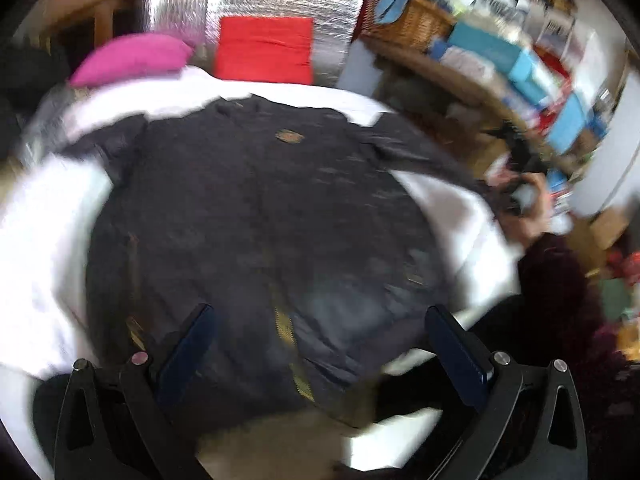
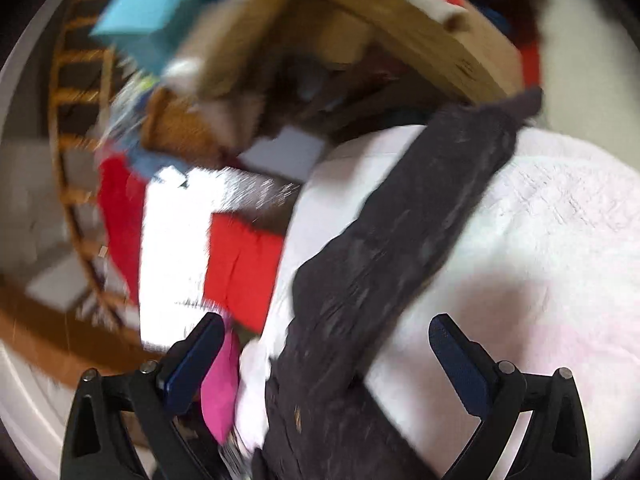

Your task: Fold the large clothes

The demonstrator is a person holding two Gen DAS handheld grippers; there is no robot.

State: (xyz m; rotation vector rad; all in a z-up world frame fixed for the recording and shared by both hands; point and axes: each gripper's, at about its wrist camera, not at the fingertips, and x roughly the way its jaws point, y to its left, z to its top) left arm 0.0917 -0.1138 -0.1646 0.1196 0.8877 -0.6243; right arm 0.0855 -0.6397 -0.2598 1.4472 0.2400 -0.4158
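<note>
The dark jacket (image 1: 256, 216) lies spread flat on the white bed (image 1: 36, 240), unfolded, both the left gripper (image 1: 320, 340) and right gripper (image 2: 326, 348) wide and empty; next, I judge, pinch the sleeve (image 2: 420, 220)

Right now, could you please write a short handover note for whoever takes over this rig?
Left tool: open, empty, above the hem of the dark jacket.
Right tool: open, empty, over the jacket's sleeve.
The jacket lies spread front up on the white bedcover, sleeves out to the sides.
Done: jacket laid flat.
Left: every fold; none is made yet. Both views are motion-blurred.
</note>
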